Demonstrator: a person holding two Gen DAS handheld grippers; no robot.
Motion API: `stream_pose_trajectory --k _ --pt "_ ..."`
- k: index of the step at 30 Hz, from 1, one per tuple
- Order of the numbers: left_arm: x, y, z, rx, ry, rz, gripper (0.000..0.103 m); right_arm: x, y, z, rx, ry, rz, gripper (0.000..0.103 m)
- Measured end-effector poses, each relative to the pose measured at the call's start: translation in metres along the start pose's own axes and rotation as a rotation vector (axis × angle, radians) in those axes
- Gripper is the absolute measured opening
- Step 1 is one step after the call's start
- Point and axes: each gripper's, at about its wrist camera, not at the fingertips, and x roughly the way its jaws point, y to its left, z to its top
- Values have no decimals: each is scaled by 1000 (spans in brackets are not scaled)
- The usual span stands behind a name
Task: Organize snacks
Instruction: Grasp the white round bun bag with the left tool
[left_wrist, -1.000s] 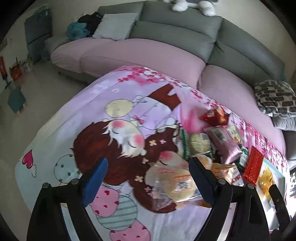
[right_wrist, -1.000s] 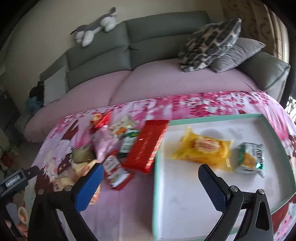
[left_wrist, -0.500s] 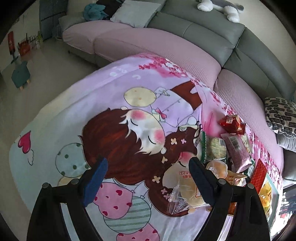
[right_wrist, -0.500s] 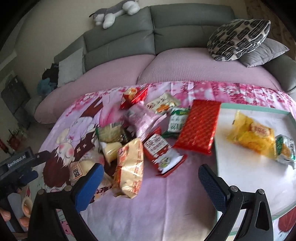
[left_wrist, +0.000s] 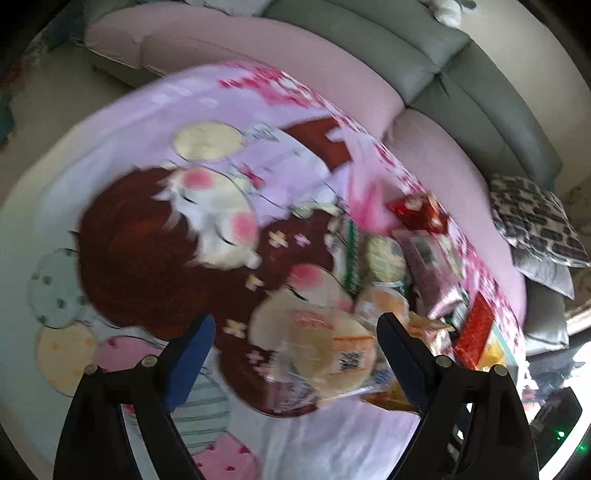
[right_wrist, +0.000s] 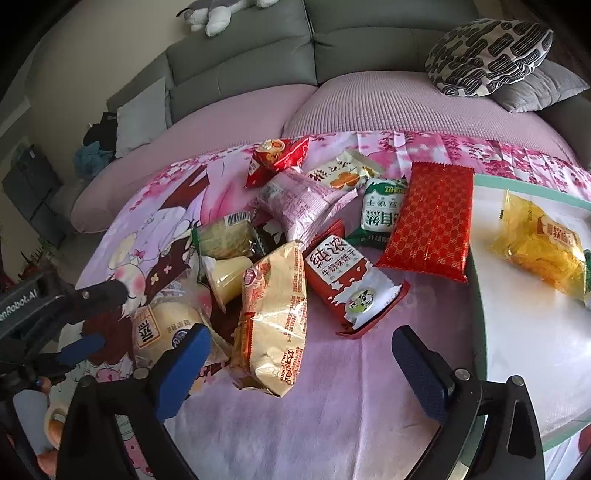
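Several snack packets lie piled on the cartoon-print cloth. My right gripper hovers over them with its jaws closing; the lower end of a tan crinkled bag lies between its fingers, untouched. A red-and-white milk snack pack and a red patterned pack lie just beyond. To the right, the teal-rimmed white tray holds a yellow packet. My left gripper stands open above a round bread packet, its pads apart from it. That left gripper also shows at the right view's left edge.
A grey and pink sofa curves behind the table, with patterned cushions and a plush toy on it. Pink, green and red packets crowd the far side of the pile. The left view is blurred.
The right gripper has swung left from over the tray to over the snack pile. The left gripper has dropped and tilted toward the bread packet, which now lies between its fingers.
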Motion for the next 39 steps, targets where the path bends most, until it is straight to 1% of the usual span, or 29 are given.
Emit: stream_pose_trajectory --k 4,9,11,13,18,24,26,28,29,30,32,35,38,39 --pt "9 -15 -4 54 27 4 90 6 -2 -1 0 16 -17 96" --pt "22 -28 -11 87 92 -29 91 12 -4 -3 1 35 -20 96" --pt "26 -33 -11 103 97 -7 91 13 -3 -3 -7 32 -30 96" --pt "29 -34 -11 107 100 -1 91 13 -3 -3 -10 32 -30 96" --pt "46 -29 -9 63 141 15 91 13 0 -4 -16 32 -12 93" --pt "47 -23 -5 6 144 3 91 11 4 -4 -33 30 4 92" --pt "46 -21 -4 -9 142 3 90 10 3 -3 -25 26 8 86" --pt "41 -18 -6 -17 133 14 87 9 3 -3 -22 20 12 82" --pt "40 -16 -5 -26 126 25 83 8 3 -3 -22 17 13 81" --pt "38 -14 -4 -33 119 40 82 8 2 -3 -20 15 14 80" --pt "34 -8 -2 -45 106 58 82 7 2 -2 -16 14 21 77" --pt "32 3 0 -80 100 61 82 8 2 -3 -14 19 23 74" --pt "34 4 -2 -91 99 64 82 9 2 -4 -10 33 25 68" --pt "34 3 -2 -91 100 64 82 8 2 -4 -7 36 36 68"
